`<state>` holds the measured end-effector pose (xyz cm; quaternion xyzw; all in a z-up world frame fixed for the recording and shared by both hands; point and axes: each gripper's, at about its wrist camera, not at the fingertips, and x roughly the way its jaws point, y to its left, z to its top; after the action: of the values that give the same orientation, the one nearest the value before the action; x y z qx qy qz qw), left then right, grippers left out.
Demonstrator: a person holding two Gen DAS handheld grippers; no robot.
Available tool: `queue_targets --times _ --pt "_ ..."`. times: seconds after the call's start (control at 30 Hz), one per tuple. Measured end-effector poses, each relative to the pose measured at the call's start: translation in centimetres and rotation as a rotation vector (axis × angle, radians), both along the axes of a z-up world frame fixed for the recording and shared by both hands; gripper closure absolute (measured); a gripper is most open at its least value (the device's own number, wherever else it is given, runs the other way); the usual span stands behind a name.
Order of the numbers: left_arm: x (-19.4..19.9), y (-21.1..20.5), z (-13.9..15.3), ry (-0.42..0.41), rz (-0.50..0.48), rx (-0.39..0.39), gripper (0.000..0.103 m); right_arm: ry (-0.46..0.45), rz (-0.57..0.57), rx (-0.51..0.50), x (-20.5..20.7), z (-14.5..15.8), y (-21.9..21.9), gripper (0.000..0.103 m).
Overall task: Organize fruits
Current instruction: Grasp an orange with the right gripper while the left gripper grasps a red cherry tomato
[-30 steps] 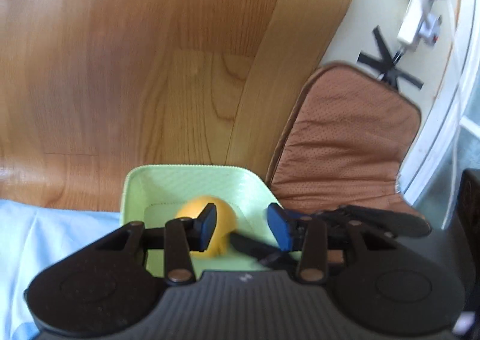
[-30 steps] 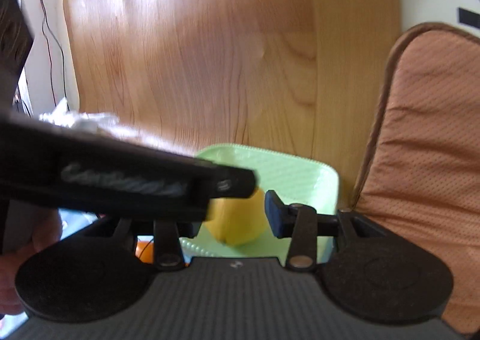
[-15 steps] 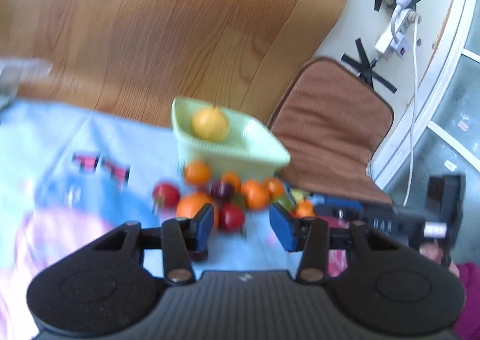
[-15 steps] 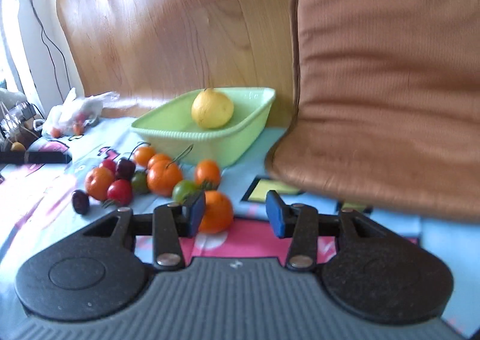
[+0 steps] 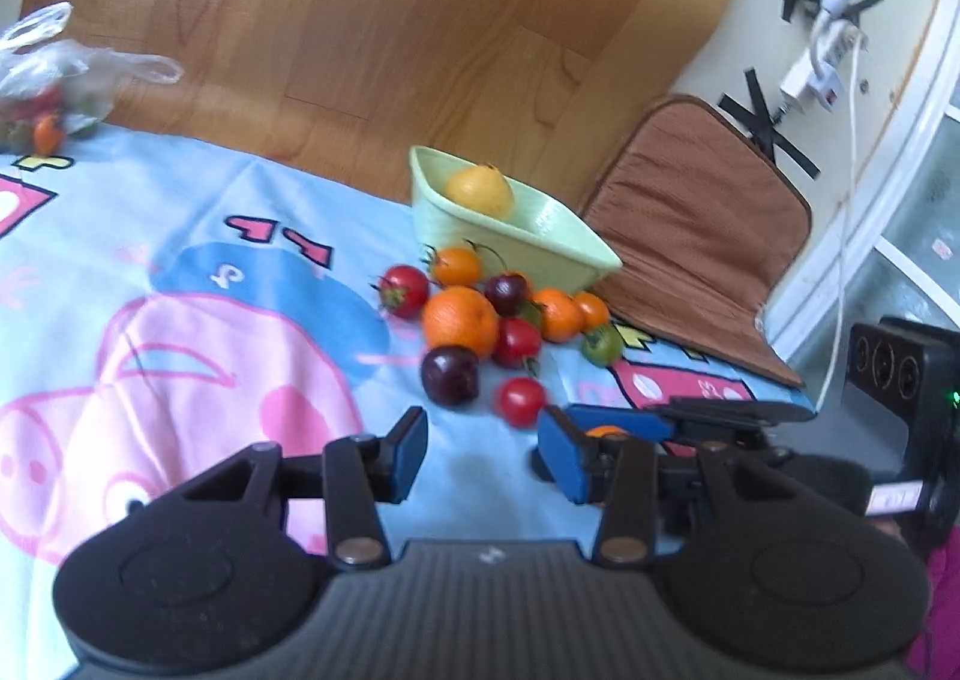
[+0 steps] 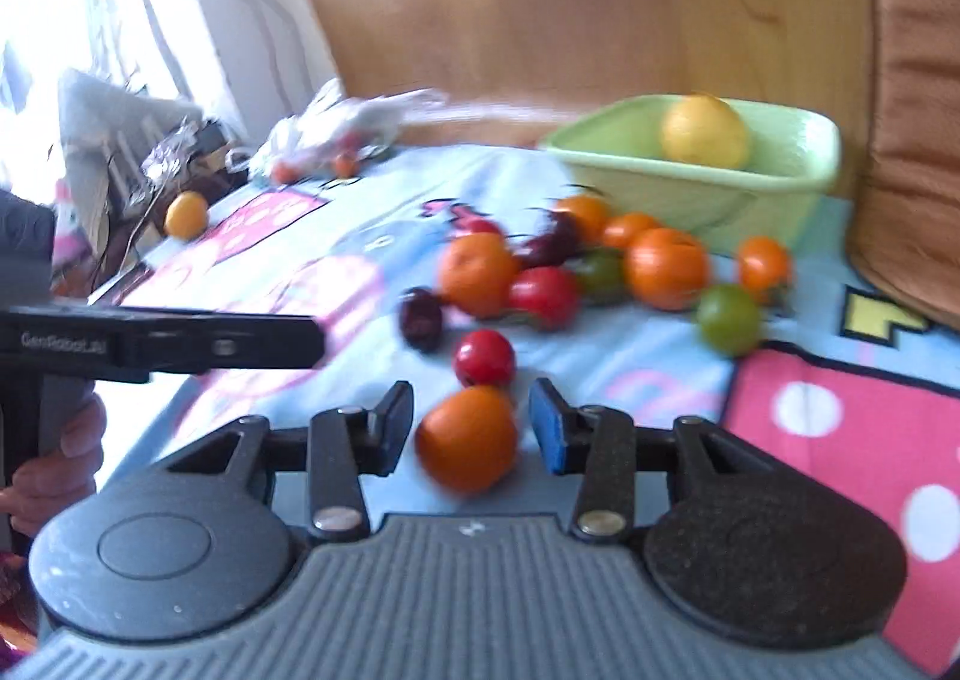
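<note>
Yellow fruit (image 6: 705, 131) now lies in the green basin (image 6: 690, 179) at upper right, both grippers having drawn back; right gripper (image 6: 471, 428), jaws just narrowing yet untouching, straddles an orange fruit (image 6: 467, 437); left gripper (image 5: 480, 455) stands narrowly apart, empty.

So there's a cartoon-print blue and pink sheet (image 5: 180, 236) with a loose pile of fruit (image 5: 480, 314) on it, a green tub (image 5: 540, 236) just behind, a plastic bag (image 5: 54, 80) far off, brown cushion (image 5: 696, 218) beside.
</note>
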<state>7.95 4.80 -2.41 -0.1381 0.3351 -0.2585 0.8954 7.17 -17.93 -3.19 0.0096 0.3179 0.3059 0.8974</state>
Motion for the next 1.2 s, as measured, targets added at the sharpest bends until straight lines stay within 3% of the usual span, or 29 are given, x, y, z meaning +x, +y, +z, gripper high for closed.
queue_targets --times 0.07,0.17,0.2,0.73,0.87,1.2 --pt "-0.2 -0.4 -0.2 0.004 -0.01 0.003 0.062 -0.03 0.007 -0.051 -0.7 0.1 0.7 0.055" --pt "-0.1 -1.1 -0.4 0.01 -0.031 -0.003 0.062 -0.045 0.0 -0.078 -1.3 0.4 1.0 0.041" --pt "0.0 -1.5 -0.4 0.011 -0.041 -0.002 0.062 -0.061 -0.004 -0.097 -1.7 0.4 1.0 0.04" --pt "3.2 -5.5 -0.1 -0.004 -0.008 0.125 0.061 -0.132 -0.099 -0.152 -2.4 -0.3 -0.2 0.043" --pt "4.0 -5.9 -0.5 0.018 -0.014 0.132 0.077 -0.136 -0.124 -0.163 -2.3 -0.2 -0.7 0.046" --pt "2.7 -6.6 -1.1 -0.014 -0.027 0.147 0.075 -0.138 -0.117 -0.193 -1.1 -0.4 -0.5 0.053"
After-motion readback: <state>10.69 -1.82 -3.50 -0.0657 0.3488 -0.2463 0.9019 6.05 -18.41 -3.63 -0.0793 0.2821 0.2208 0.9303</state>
